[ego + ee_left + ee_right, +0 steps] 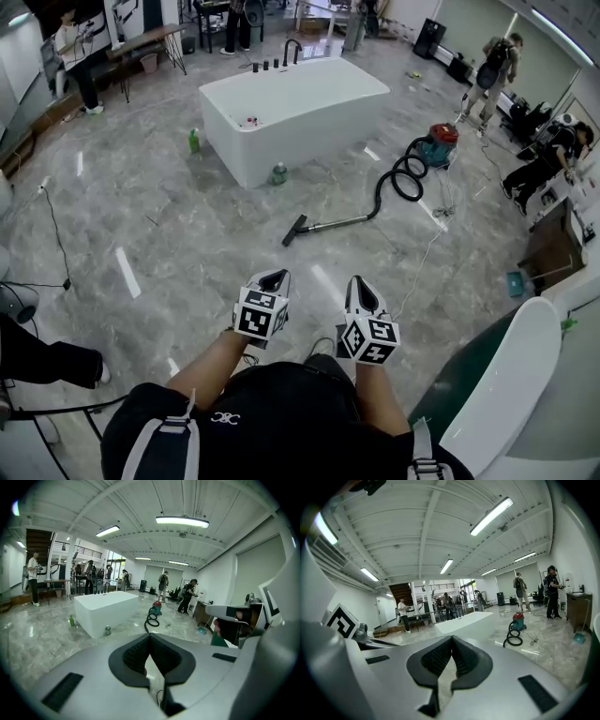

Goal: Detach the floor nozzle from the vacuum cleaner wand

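Floor nozzle (294,230) is lying on the floor (187,248), joined to the wand (339,223), well ahead of both tongs. Left tongs (273,280) and right tongs (361,292) are sitting together, empty. Risk: tugging only the nozzle is likely dragging the unbraced wand along. Bathtub (319,131) is holding one small unidentifiable object.

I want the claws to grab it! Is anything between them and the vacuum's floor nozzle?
Nothing visible: only bare floor lies between the left claw, the right claw and the floor nozzle.
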The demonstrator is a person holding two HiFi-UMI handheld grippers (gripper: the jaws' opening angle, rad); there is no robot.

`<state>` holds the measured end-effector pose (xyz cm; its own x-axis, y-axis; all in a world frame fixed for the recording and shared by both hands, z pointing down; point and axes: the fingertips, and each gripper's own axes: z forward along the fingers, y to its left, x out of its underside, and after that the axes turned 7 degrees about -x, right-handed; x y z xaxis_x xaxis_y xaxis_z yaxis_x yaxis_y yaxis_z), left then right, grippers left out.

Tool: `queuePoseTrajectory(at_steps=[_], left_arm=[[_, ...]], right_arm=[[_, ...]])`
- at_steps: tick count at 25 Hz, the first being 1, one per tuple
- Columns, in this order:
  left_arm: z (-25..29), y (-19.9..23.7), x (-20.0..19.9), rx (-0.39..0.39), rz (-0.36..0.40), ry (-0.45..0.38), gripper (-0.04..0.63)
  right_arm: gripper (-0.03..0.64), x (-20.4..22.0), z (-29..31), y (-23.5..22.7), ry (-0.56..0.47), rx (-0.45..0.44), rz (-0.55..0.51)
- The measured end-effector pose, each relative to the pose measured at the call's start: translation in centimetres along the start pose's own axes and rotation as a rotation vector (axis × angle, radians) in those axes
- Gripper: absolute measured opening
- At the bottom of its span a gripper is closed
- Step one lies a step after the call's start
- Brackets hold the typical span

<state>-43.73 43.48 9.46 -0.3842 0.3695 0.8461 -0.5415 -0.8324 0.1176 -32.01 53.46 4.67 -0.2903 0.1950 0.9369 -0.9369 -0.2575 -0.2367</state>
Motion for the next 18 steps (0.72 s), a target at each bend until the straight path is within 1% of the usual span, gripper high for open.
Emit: queuePoseTrajectory(at_steps=[5, 11, 14, 16, 18], left_arm=[[3.8, 0.0, -1.6, -0.023, -0.013, 0.017, 0.002], [8.1, -2.7, -6.6, -0.047, 0.015, -0.001, 0.002], [10.4, -5.3, -9.4, -0.047, 0.034, -0.052, 0.002], [12.0, -7.0, -11.1, -0.045, 0.055, -0.087, 0.002], [13.8, -8.6, -12.6, -0.057, 0.060, -0.110, 0.002]], right_arm=[[0.008, -1.2, 3.1, -2.9, 0.002, -0.029, -0.010], [0.008, -5.4, 5.2, -8.4, -0.030, -0.055, 0.007], [0.007, -6.7, 5.7, -12.1, -0.040, -0.063, 0.023], [0.007, -7.4, 6.1, -14.4, -0.048, -0.066, 0.019], [0.008, -8.1, 6.5, -16.8, -0.051, -0.070, 0.012]])
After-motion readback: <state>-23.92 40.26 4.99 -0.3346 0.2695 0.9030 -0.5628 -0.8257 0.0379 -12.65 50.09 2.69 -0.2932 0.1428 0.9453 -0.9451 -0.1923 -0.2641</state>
